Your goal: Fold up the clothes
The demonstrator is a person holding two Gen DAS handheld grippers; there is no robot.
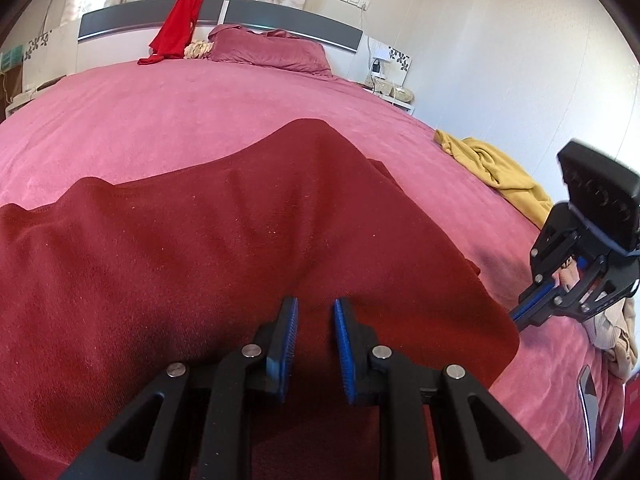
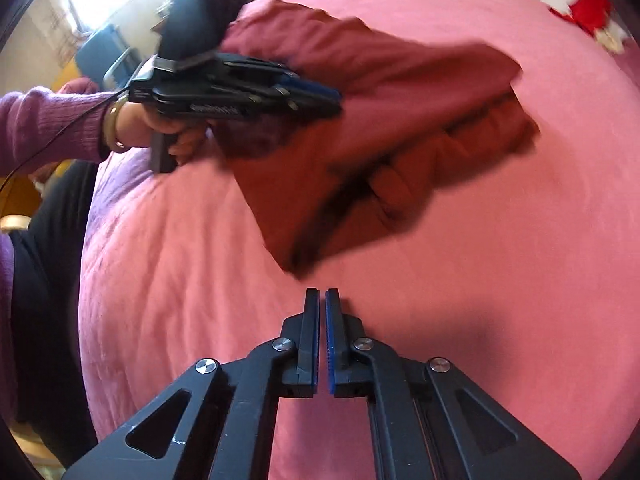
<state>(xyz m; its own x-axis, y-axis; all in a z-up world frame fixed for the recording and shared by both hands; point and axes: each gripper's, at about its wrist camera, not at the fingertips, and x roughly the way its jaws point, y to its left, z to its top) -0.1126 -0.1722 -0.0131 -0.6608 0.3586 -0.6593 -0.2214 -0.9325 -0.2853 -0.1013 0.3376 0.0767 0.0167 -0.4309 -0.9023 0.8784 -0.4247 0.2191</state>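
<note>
A dark red garment (image 1: 208,240) lies partly folded on the pink bed cover (image 1: 200,104); it also shows in the right wrist view (image 2: 400,120), with a folded layer underneath. My left gripper (image 1: 316,308) is open, its blue pads (image 1: 290,320) just above the garment's near part; from the right wrist view it (image 2: 336,96) hovers over the garment's left side. My right gripper (image 2: 322,296) is shut and empty, over bare bed cover (image 2: 480,320) just short of the garment's near corner. It shows at the right in the left wrist view, fingertips hidden behind the garment.
A mustard yellow garment (image 1: 496,168) lies at the bed's right edge. A bright red garment (image 1: 176,32) hangs over the headboard beside a pillow (image 1: 272,50). A beige garment (image 1: 612,332) is at the right. The person's purple sleeve (image 2: 44,120) is left.
</note>
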